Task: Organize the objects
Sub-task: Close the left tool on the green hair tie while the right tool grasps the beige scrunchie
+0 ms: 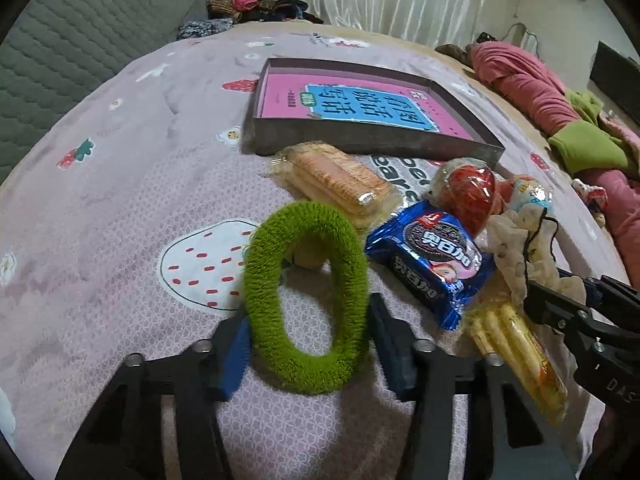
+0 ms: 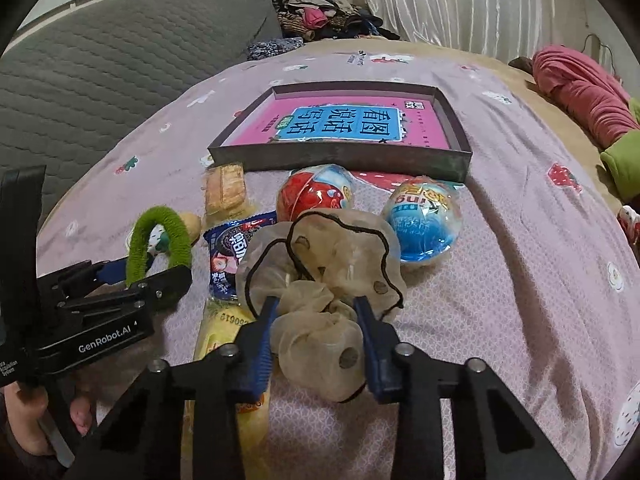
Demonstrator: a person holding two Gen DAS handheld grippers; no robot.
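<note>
A fuzzy green hair ring (image 1: 264, 280) stands squeezed into an oval between the blue pads of my left gripper (image 1: 308, 316), which is shut on it; the right wrist view shows the ring (image 2: 138, 240) upright in that gripper (image 2: 132, 276). My right gripper (image 2: 316, 304) is shut on a sheer beige scrunchie (image 2: 320, 344) with black trim. Around them on the pink bedspread lie a cracker pack (image 1: 340, 178), a blue cookie pack (image 1: 428, 260), a red egg toy (image 1: 468, 192), a blue egg toy (image 2: 424, 220) and a yellow wafer pack (image 1: 520, 356). Behind them sits a shallow dark box (image 2: 340, 160) holding a pink book (image 2: 344, 124).
A grey quilted headboard (image 2: 100, 80) runs along the left. A pile of clothes (image 2: 320, 12) lies at the far edge by the white curtain (image 2: 460, 0). Pink and green garments (image 1: 552, 108) lie bunched on the right. A hand (image 2: 24, 420) holds the left gripper's handle.
</note>
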